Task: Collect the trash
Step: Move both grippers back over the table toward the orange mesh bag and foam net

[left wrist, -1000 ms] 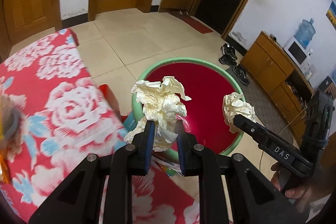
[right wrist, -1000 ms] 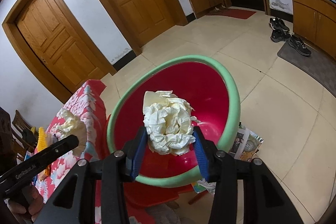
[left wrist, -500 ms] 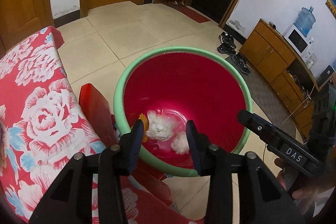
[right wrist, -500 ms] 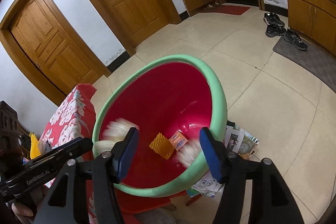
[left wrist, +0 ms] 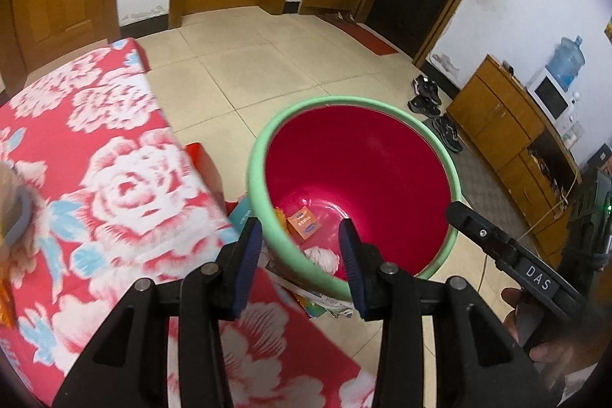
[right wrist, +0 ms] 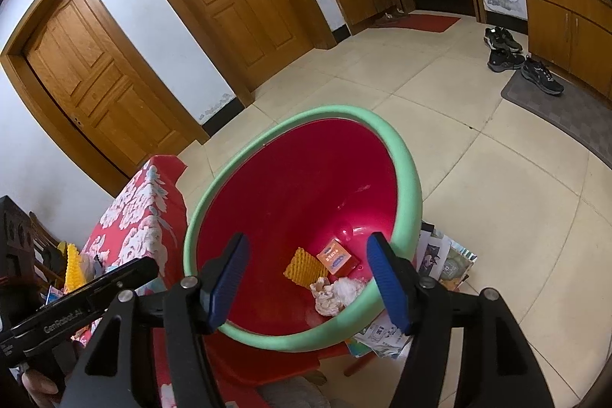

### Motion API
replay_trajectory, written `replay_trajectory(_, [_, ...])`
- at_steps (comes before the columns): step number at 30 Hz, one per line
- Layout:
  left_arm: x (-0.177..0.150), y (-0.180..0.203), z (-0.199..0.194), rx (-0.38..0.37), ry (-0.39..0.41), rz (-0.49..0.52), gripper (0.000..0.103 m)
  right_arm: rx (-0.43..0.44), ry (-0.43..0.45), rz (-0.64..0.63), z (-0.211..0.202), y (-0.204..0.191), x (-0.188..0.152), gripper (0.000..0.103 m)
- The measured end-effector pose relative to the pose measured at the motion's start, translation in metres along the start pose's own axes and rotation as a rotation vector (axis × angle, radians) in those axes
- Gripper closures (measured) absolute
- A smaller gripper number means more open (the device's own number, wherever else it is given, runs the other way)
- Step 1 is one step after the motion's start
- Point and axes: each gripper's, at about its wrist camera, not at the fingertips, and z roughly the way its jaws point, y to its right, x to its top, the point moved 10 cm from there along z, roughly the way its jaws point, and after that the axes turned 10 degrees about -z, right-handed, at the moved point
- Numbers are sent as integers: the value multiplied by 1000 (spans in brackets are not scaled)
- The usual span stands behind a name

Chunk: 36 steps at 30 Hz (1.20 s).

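Note:
A red bin with a green rim [left wrist: 306,109] [right wrist: 405,171] stands on the floor beside the table. In its bottom lie crumpled white tissues [right wrist: 338,295] [left wrist: 323,257], a small orange packet [right wrist: 336,257] [left wrist: 304,222] and a yellow ridged piece [right wrist: 304,268]. My left gripper [left wrist: 302,255] is open and empty over the bin's near rim. My right gripper [right wrist: 306,278] is open and empty above the bin; it also shows in the left wrist view [left wrist: 497,251].
A table with a red floral cloth [left wrist: 95,159] [right wrist: 141,213] is left of the bin. Papers [right wrist: 440,259] lie on the floor under the bin. Shoes [right wrist: 524,64] and a wooden cabinet [left wrist: 508,136] stand further off on the tiled floor.
Both grippers opened and dropped their crumpled tissues into the bin. The tissues now rest at the bottom. Both grippers have opened wider.

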Motion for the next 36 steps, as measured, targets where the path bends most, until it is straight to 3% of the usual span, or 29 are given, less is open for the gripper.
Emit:
replay_trajectory(19, [2,-80,-85,51,157,-160,62,80,18,-100,-24,-79,-3,32])
replay_trajectory(36, [-6,-158,-137,89,246,-308,62,155,-32,-199,-21,-158,-22,29])
